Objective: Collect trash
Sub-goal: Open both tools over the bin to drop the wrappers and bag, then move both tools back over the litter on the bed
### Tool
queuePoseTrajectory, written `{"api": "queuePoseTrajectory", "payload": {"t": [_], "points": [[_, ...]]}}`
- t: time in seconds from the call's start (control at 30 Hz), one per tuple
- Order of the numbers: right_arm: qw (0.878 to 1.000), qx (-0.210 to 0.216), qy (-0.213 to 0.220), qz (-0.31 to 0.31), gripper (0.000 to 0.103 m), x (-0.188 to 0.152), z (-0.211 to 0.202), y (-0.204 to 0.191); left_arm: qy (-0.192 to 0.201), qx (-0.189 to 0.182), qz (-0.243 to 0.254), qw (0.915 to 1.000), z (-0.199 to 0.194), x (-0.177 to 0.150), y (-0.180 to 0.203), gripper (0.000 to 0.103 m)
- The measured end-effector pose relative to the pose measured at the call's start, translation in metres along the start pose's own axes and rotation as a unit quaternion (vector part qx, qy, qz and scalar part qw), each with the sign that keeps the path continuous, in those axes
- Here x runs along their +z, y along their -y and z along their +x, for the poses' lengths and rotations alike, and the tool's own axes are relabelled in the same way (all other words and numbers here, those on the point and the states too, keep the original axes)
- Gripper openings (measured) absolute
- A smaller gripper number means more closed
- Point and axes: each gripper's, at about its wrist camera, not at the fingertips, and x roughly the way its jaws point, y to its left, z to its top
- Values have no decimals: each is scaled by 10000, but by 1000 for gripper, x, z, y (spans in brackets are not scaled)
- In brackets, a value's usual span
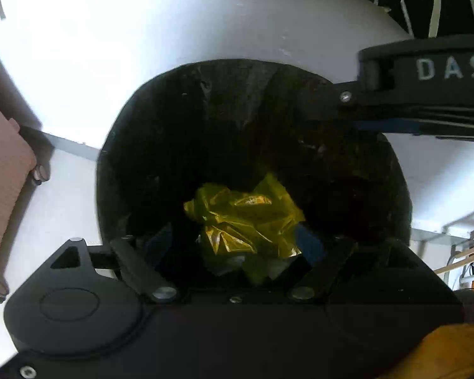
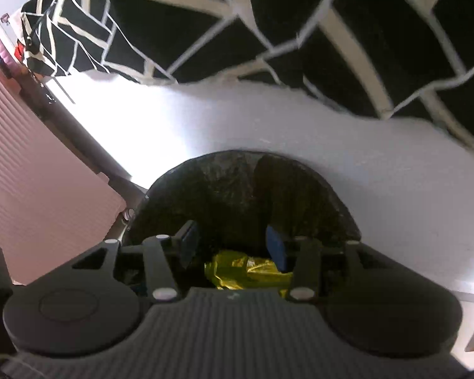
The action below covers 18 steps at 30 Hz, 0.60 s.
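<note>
A black bin (image 1: 117, 145) lined with a dark bag stands on the white floor. A crumpled yellow wrapper (image 1: 246, 218) lies inside it on top of some white and green scraps. My left gripper (image 1: 235, 241) hangs over the bin mouth with its blue pads (image 1: 161, 240) spread wide on either side of the wrapper, not pressing it. In the right wrist view, my right gripper (image 2: 233, 244) is open over the same bin (image 2: 341, 202), and the yellow wrapper (image 2: 249, 271) lies below its pads. The right gripper's black body (image 1: 426, 72) reaches in from the right.
A pink ribbed suitcase (image 1: 3, 189) (image 2: 31, 173) on wheels stands to the bin's left. Black fabric with cream lines (image 2: 268, 31) hangs behind the bin. A wooden and metal rack (image 1: 458, 252) is at the right. An orange sleeve (image 1: 452, 347) shows at the lower right.
</note>
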Motion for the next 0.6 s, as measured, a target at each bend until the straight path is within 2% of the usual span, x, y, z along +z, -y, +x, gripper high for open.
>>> {"api": "queuePoseTrajectory", "payload": {"t": [0.17, 0.4, 0.5, 0.6], "points": [[9999, -94, -54, 34, 63, 20, -41, -11, -95, -3, -103, 9999, -42, 19, 3, 84], [9994, -275, -5, 209, 64, 66, -128, -32, -104, 12, -44, 9999, -141, 60, 15, 84], [9988, -364, 57, 309, 64, 89, -166, -38, -1, -18, 5, 10000, -185, 82, 21, 89], [9982, -436, 226, 335, 65, 105, -202, -40, 298, -56, 2, 9995, -222, 101, 28, 94]]}}
